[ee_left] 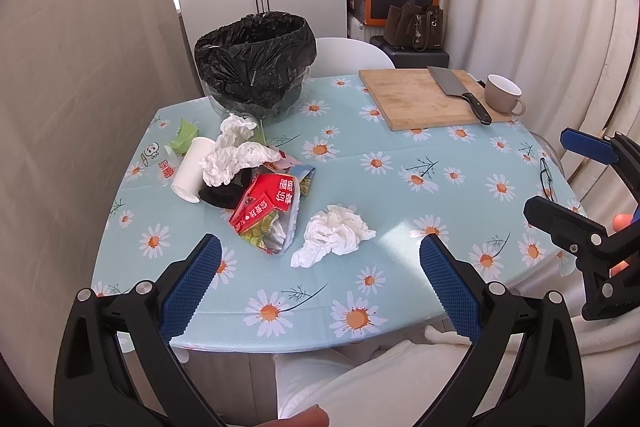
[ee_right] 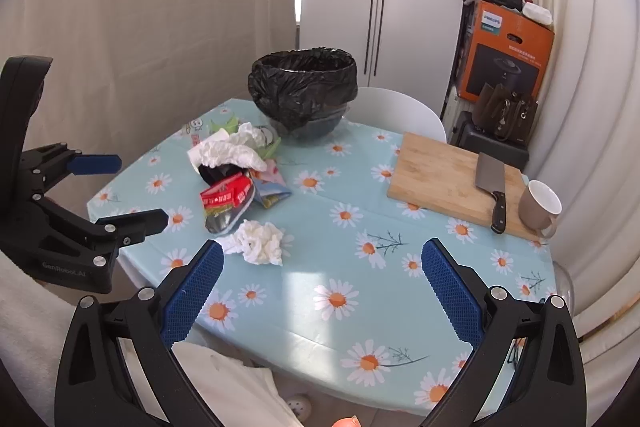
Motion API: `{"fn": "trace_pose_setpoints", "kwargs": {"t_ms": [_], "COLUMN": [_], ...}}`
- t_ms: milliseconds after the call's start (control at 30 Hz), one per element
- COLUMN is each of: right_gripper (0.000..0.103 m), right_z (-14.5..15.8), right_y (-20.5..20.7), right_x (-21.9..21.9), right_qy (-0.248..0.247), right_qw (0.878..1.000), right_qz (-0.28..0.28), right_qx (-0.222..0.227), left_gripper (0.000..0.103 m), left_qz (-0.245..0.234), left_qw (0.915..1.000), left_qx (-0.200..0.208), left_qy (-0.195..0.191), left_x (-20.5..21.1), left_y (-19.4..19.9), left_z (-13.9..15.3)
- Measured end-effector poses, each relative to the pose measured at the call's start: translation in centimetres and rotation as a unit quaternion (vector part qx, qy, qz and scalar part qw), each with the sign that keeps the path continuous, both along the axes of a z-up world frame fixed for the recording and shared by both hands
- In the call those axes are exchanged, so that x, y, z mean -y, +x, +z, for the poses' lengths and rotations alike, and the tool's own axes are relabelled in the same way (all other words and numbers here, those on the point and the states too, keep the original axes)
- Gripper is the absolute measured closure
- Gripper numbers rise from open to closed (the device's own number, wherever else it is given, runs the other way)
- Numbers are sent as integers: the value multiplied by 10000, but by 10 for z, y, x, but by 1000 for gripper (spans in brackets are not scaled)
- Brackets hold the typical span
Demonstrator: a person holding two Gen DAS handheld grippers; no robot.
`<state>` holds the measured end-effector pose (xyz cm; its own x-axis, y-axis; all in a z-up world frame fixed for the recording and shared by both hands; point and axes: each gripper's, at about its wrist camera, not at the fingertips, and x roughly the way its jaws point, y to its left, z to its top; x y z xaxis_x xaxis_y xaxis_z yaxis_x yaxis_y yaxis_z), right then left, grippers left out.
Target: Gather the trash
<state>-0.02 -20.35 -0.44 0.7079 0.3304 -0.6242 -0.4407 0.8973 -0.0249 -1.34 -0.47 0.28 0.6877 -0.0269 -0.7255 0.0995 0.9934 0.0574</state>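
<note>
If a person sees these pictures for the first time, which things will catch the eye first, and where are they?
First, the heap of trash on the left part of the daisy tablecloth, with a crumpled white tissue lying apart on its near side. Behind the heap stands the bin with a black bag. At the far right, a cleaver lies on a wooden cutting board, next to a beige mug.

Bright, even daylight fills both views, strongest through the curtains (ee_right: 140, 27). Soft glare patches sit on the table (ee_left: 400, 231) near its front edge. Shadows are faint. Fisheye bending curves the edges, with dark corners; focus stays sharp.
</note>
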Motion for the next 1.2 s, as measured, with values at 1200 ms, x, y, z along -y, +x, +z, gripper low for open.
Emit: {"fn": "trace_pose_setpoints", "kwargs": {"t_ms": [1200], "right_gripper": [8], "right_z": [-3], "right_y": [-3], "right_x": [-4], "right_qy": [-45], "right_qw": [9999], "right_qz": [110], "right_qx": [53], "left_gripper": [6], "left_qz": [-38], "left_qw": [10000], "left_qx": [-13], "left_qy": [-82], "left_x": [-3], "left_y": [-4], "left_z": [-2]}}
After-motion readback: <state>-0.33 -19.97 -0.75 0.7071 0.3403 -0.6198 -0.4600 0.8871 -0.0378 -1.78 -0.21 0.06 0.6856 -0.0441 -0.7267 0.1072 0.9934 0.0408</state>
